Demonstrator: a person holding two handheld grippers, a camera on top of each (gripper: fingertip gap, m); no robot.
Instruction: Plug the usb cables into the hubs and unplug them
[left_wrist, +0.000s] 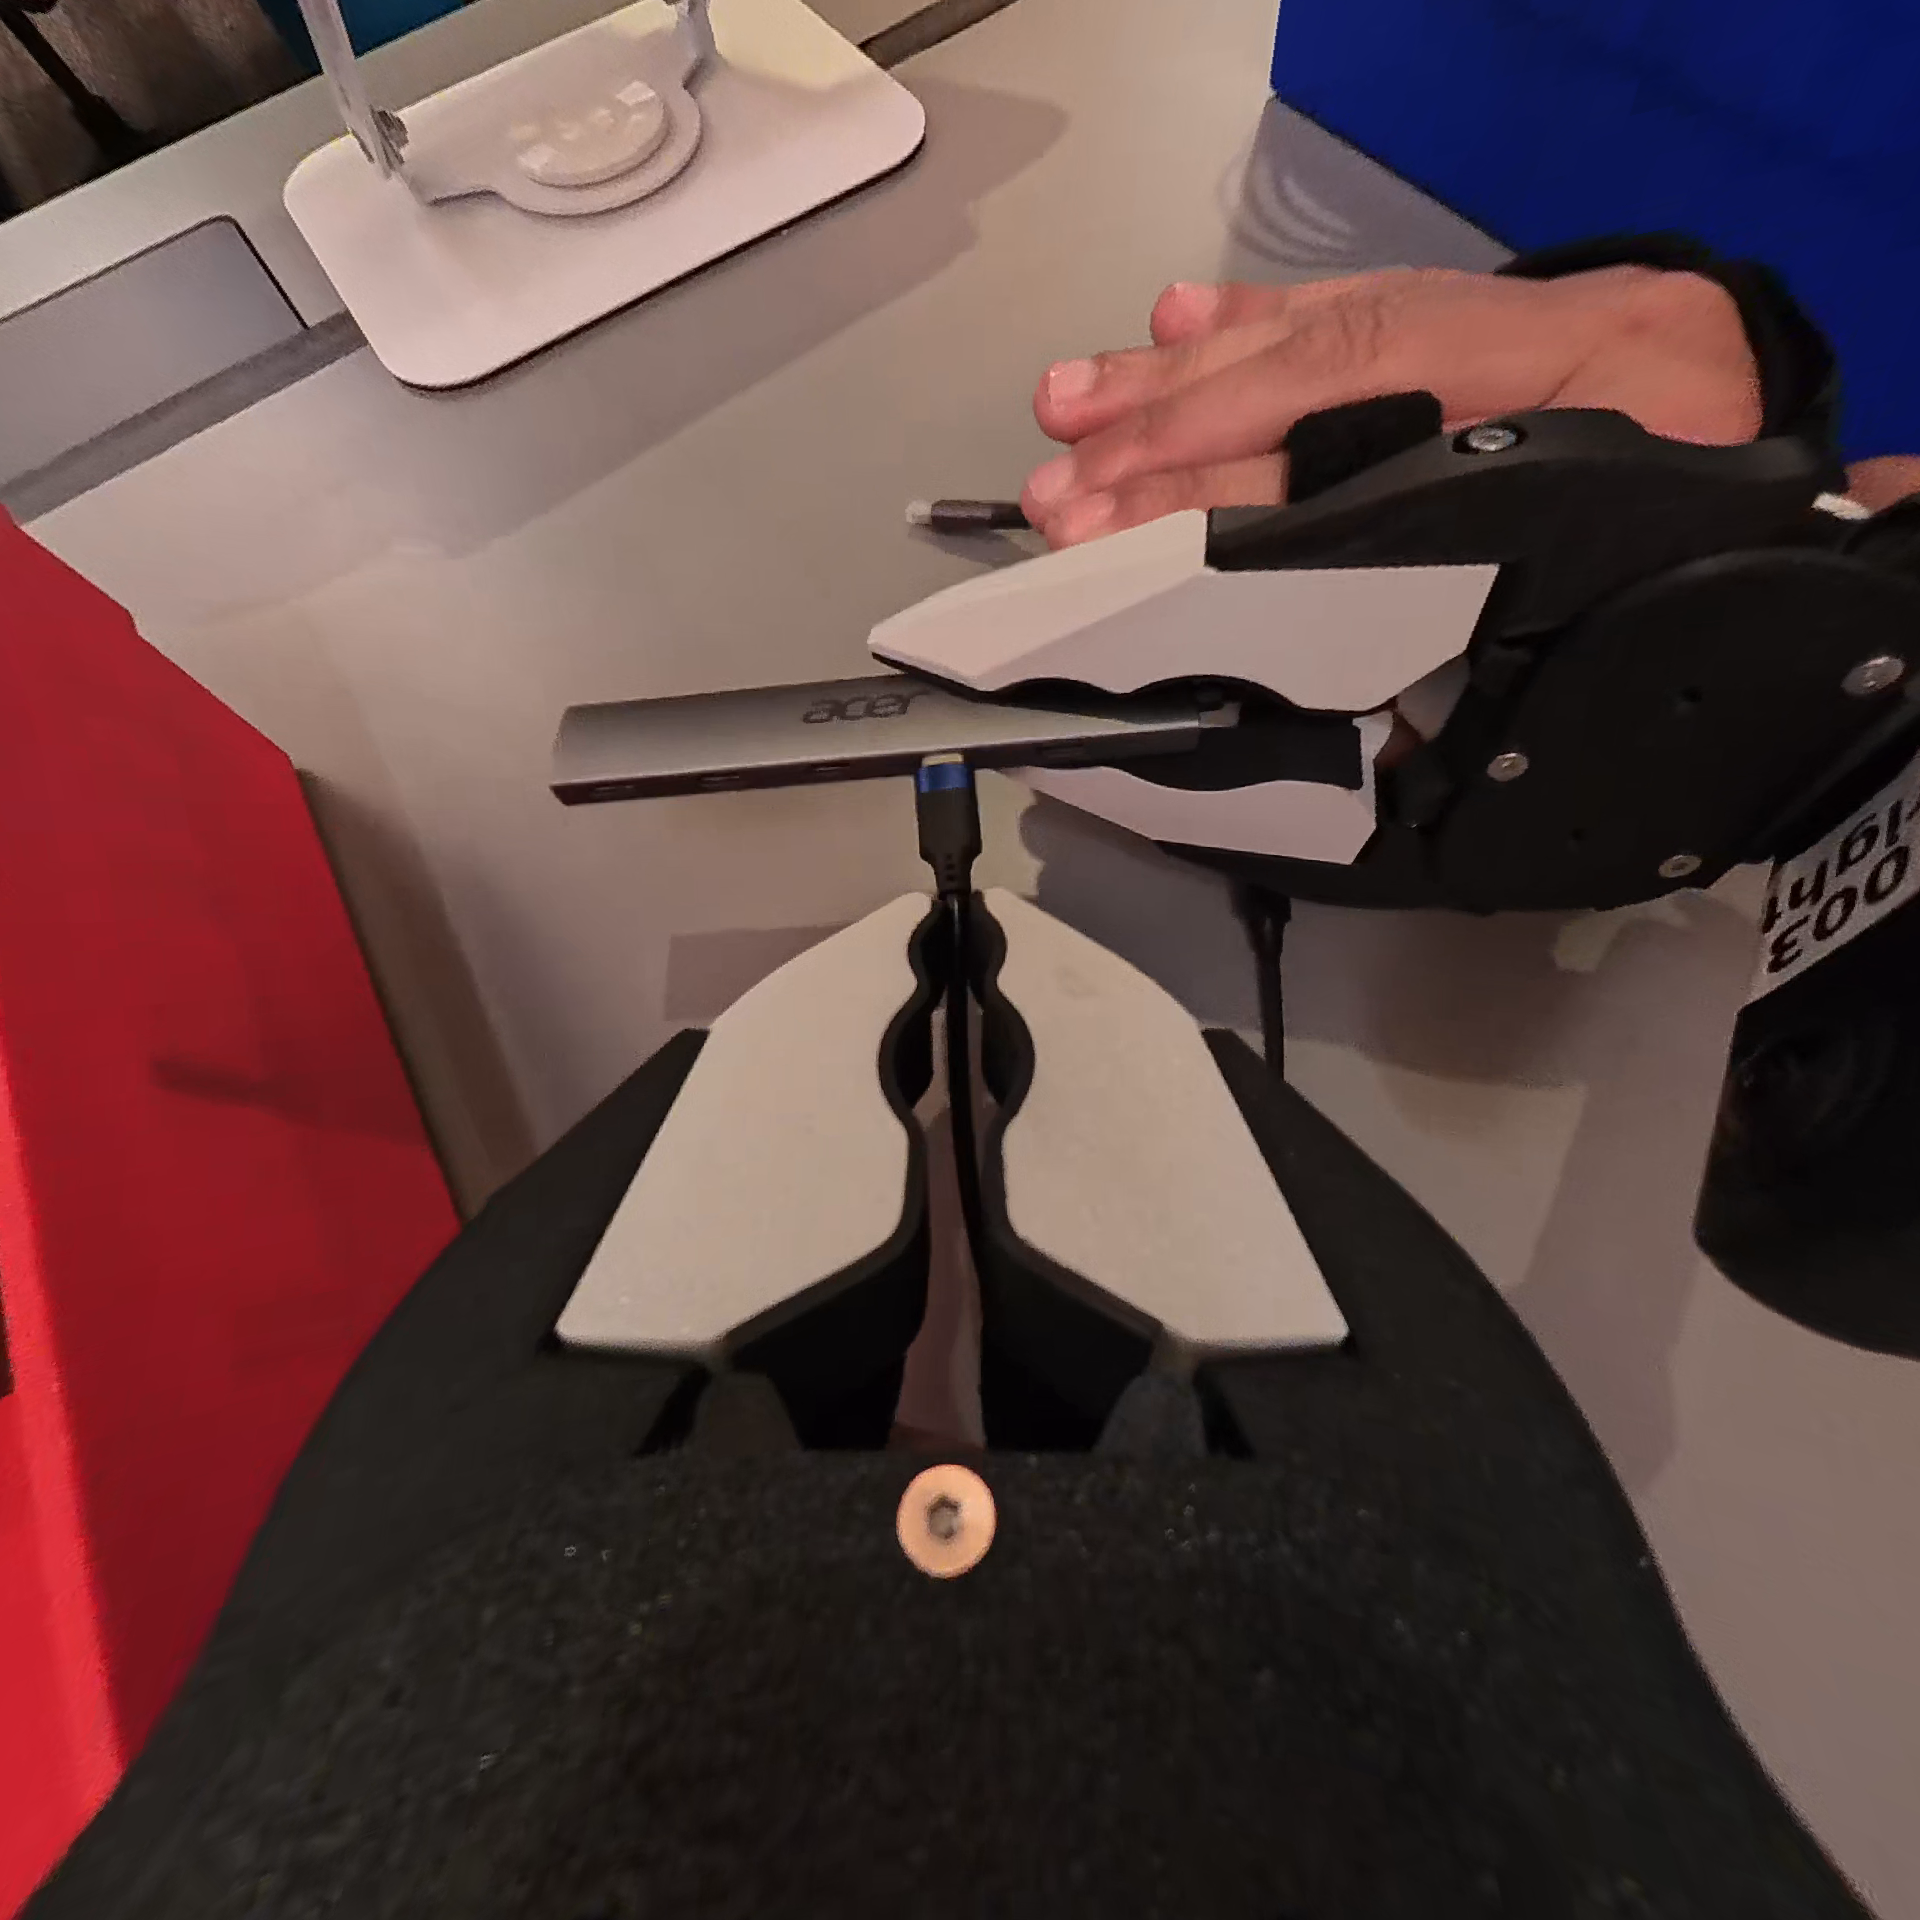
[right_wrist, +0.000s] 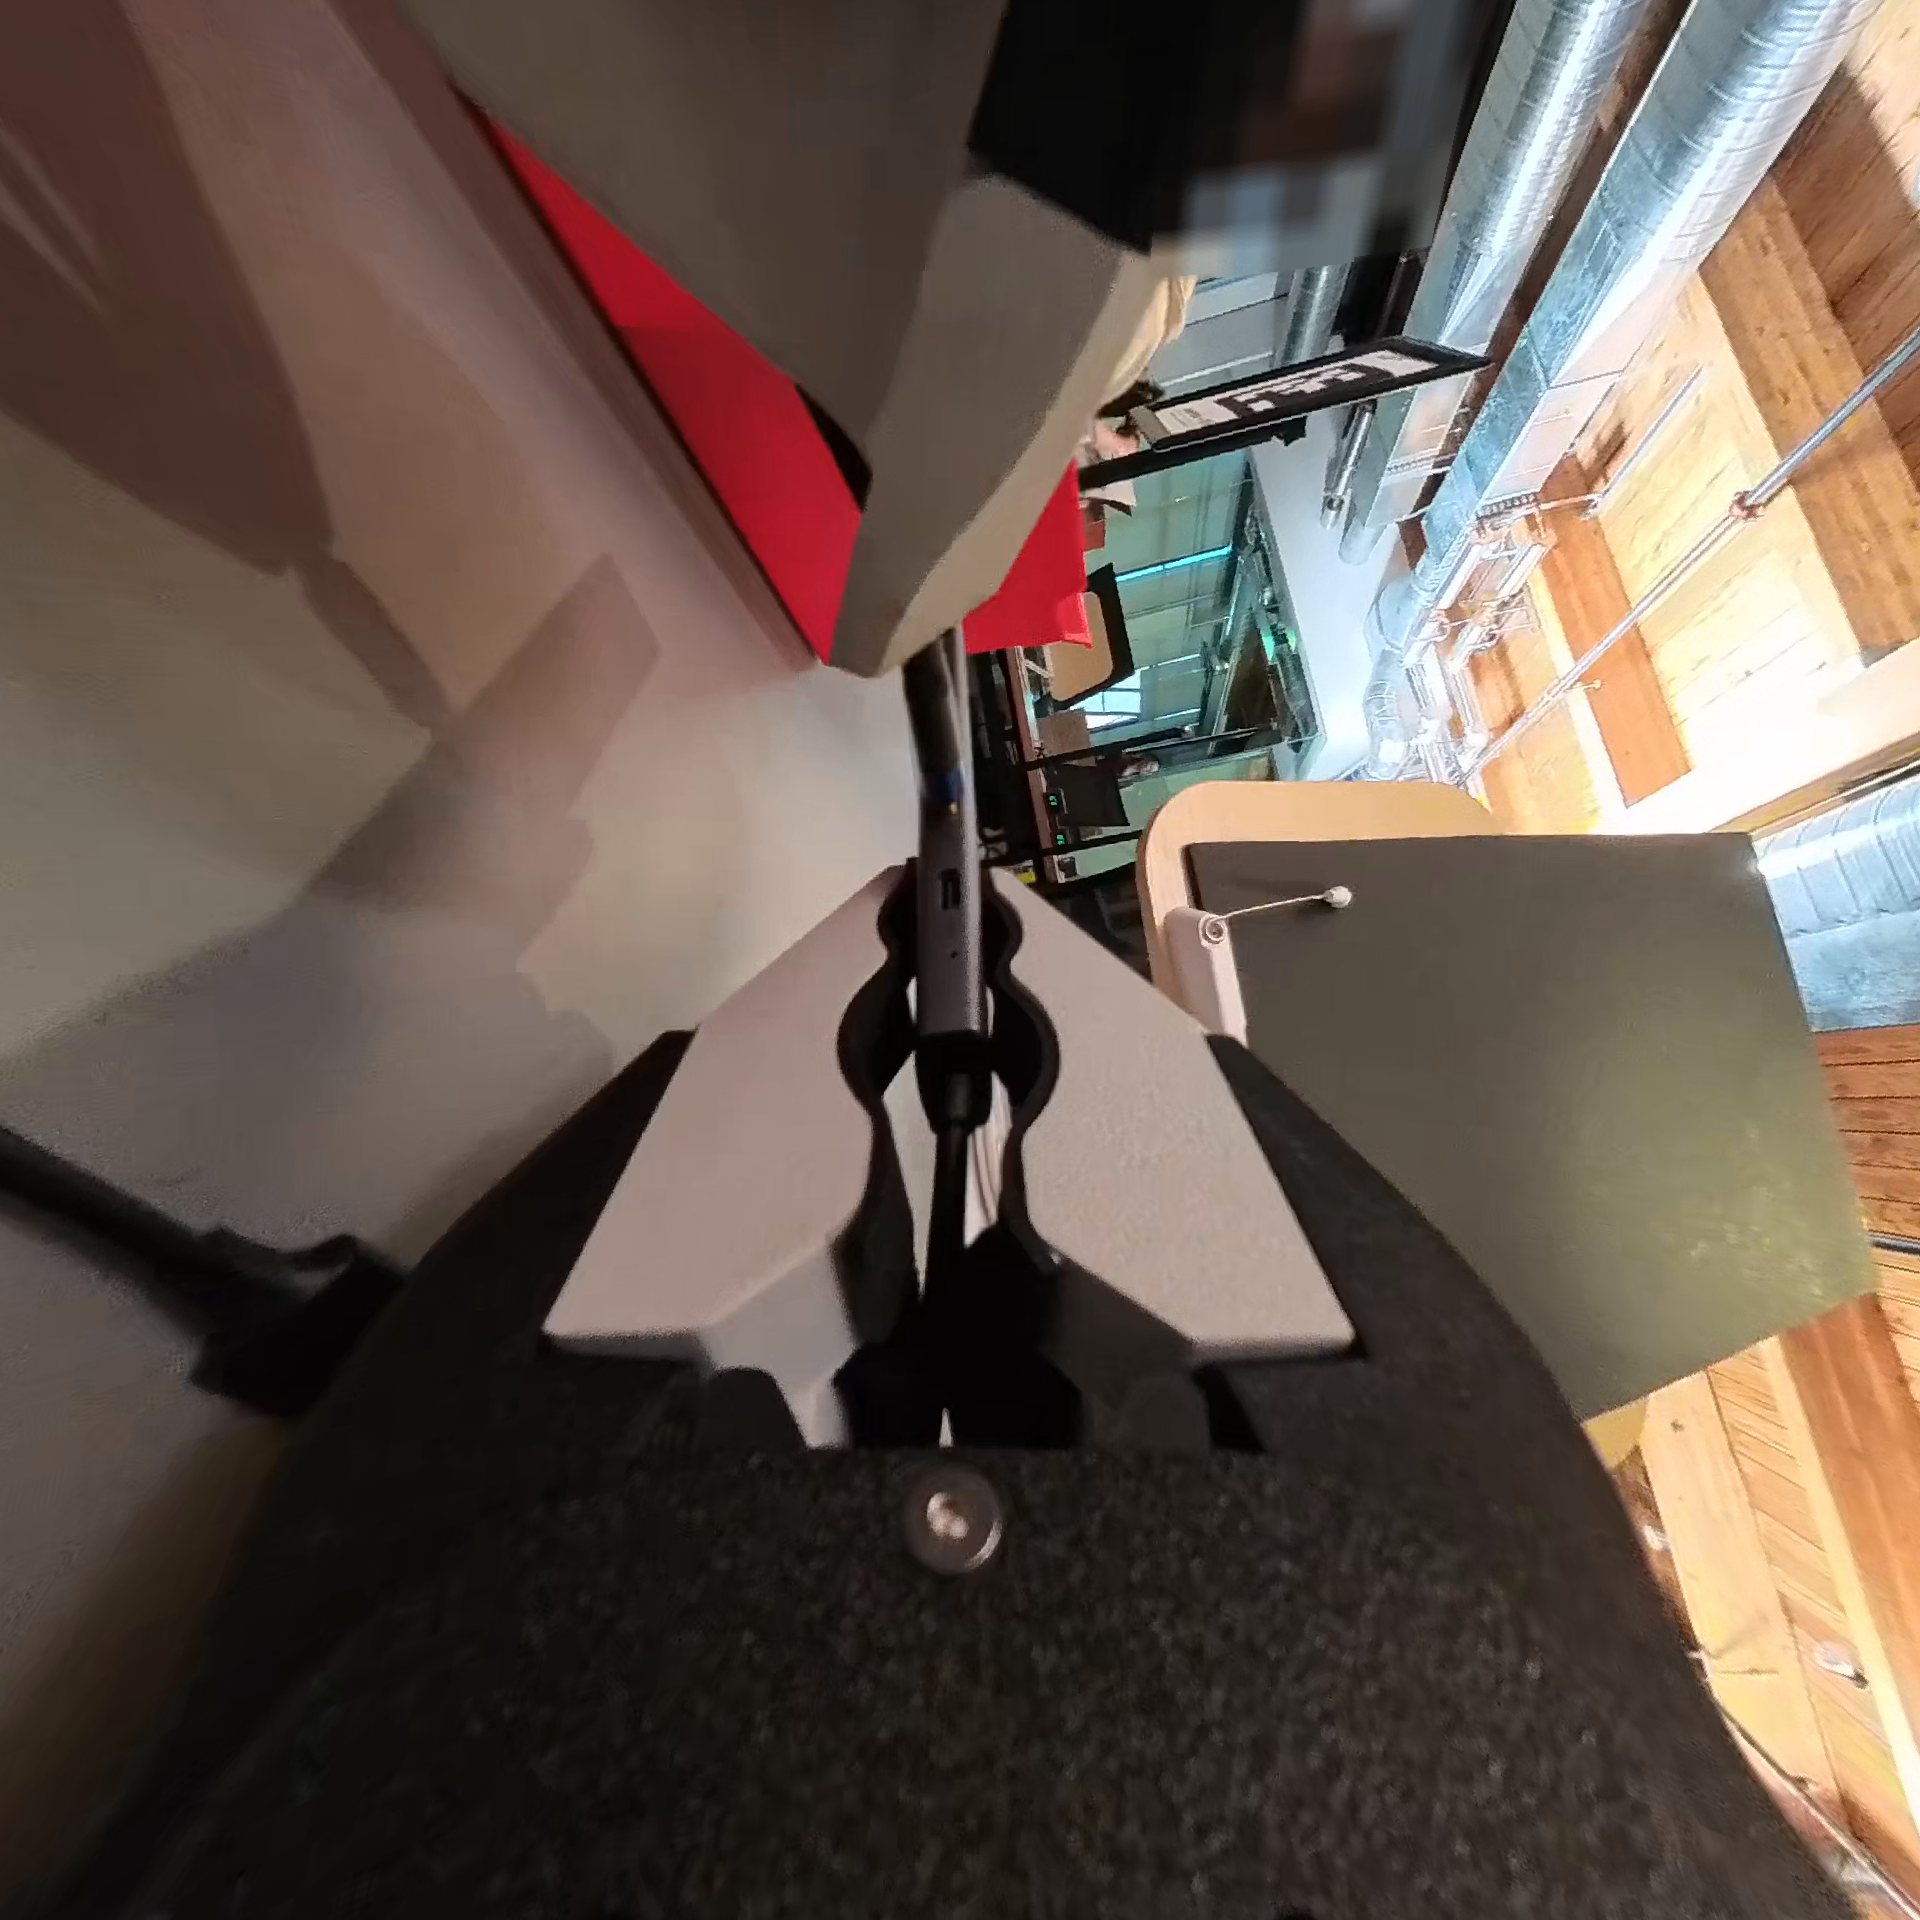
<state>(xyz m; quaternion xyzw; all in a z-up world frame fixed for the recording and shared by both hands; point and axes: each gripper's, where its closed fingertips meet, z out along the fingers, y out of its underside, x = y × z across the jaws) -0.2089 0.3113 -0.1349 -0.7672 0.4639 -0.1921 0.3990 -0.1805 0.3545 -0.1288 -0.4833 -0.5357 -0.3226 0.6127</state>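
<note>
A slim grey hub (left_wrist: 748, 743) with several ports on its near edge is held level above the grey table. My right gripper (left_wrist: 940, 727) comes in from the right and is shut on the hub's right end. My left gripper (left_wrist: 954, 909) is shut on a black cable (left_wrist: 961, 1049). The cable's plug (left_wrist: 943, 805), with a blue band, sits in a port on the hub's near edge. In the right wrist view my right gripper (right_wrist: 948, 883) clamps the hub (right_wrist: 951, 940) edge-on, with the plug (right_wrist: 940, 727) above it running under the left gripper's grey finger (right_wrist: 966, 436).
A red box (left_wrist: 156, 987) stands at the left. A white stand with a flat base (left_wrist: 623, 208) sits at the back of the table (left_wrist: 623, 520). Another cable's plug (left_wrist: 961, 512) lies beyond the hub. A person's hand (left_wrist: 1299, 384) spreads above the right gripper. About 5 cm separates my left fingertips from my right. The flat base (left_wrist: 623, 208) sits 30 cm or so from the ends of my right fingers.
</note>
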